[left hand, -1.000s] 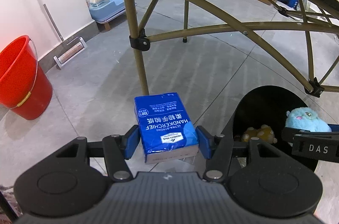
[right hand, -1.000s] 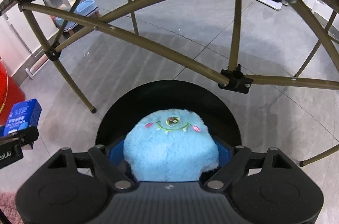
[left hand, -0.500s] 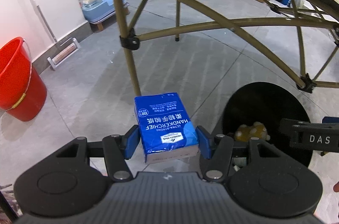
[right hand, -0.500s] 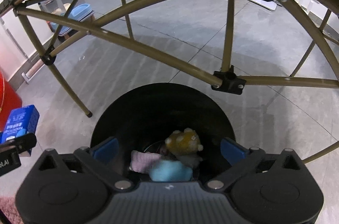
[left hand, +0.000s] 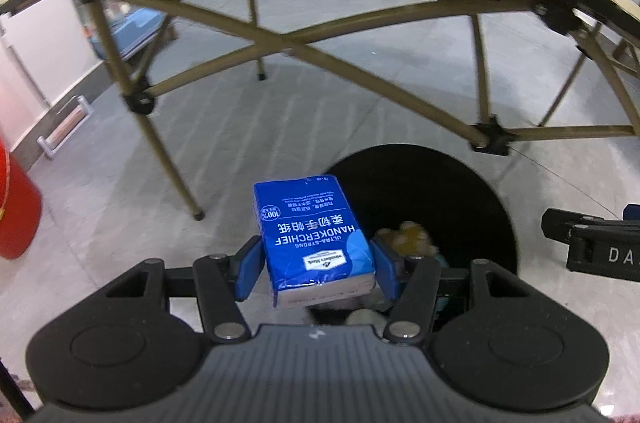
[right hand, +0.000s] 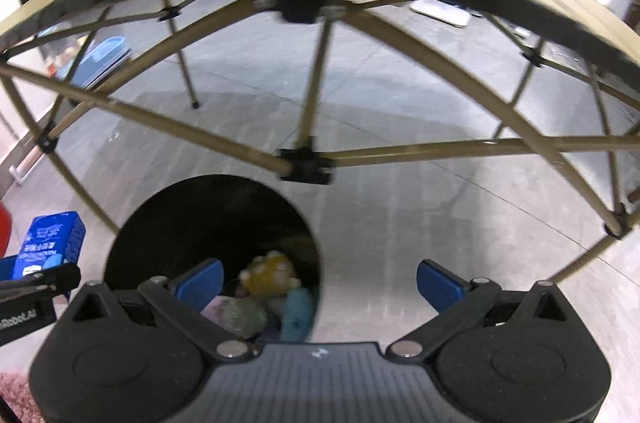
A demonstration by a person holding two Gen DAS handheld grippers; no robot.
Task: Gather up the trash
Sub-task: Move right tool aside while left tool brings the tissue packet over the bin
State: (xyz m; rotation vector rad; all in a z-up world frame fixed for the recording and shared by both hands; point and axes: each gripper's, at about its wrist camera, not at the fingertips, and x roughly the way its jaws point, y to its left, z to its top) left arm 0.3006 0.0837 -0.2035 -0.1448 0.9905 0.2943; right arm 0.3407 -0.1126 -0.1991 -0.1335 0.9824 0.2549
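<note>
Left wrist view shows the left tongs [left hand: 316,269] clamped on a blue rectangular tissue packet [left hand: 314,241], hanging over the near rim of the round black trash bin [left hand: 460,191] — not yet dropped. Several soft toys [right hand: 270,273] already lie inside, so collection looks partly done. Right tongs [right hand: 320,281] gape wide and hold nothing, above the bin's right edge.
</note>
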